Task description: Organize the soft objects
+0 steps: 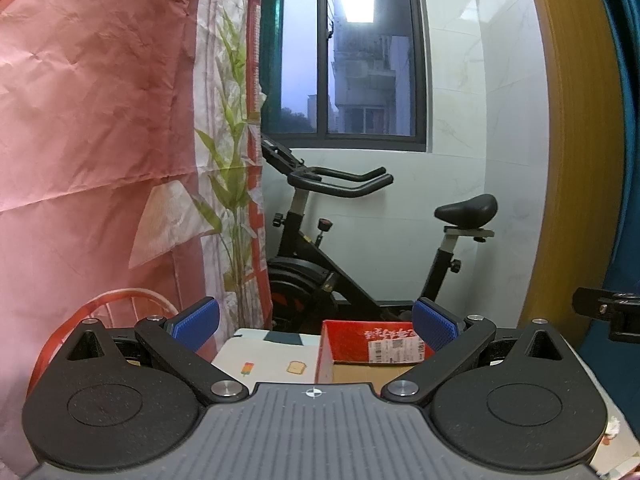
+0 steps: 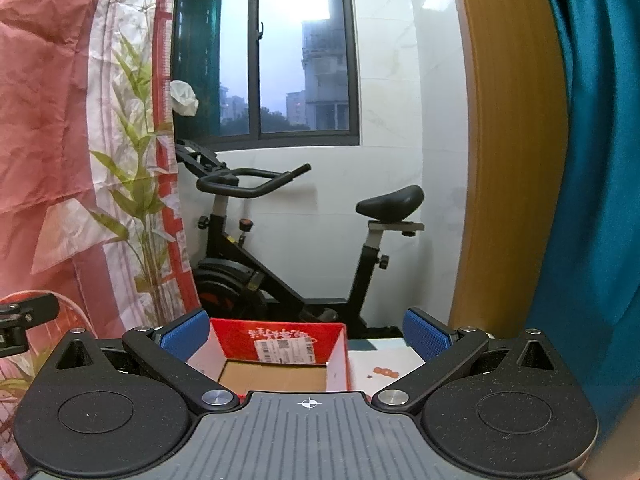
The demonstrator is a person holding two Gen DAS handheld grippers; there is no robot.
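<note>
Looks like nothing's been sorted yet, as far as I can tell. The red cardboard box (image 2: 280, 354) sits open and empty on the patterned tablecloth (image 1: 264, 354), directly in front of the exercise bike (image 2: 288, 248), and no soft objects show up in either view (they may be below the cameras). The box's open mouth faces up, and its long axis seems to run toward the bike. Left gripper (image 1: 316, 324) and right gripper (image 2: 306, 334) are both spread wide, holding nothing.

Your room at dusk.
Ahead, an exercise bike (image 1: 360, 240) stands under the dark-framed window (image 1: 340, 52), against the white wall (image 1: 480, 120).
</note>
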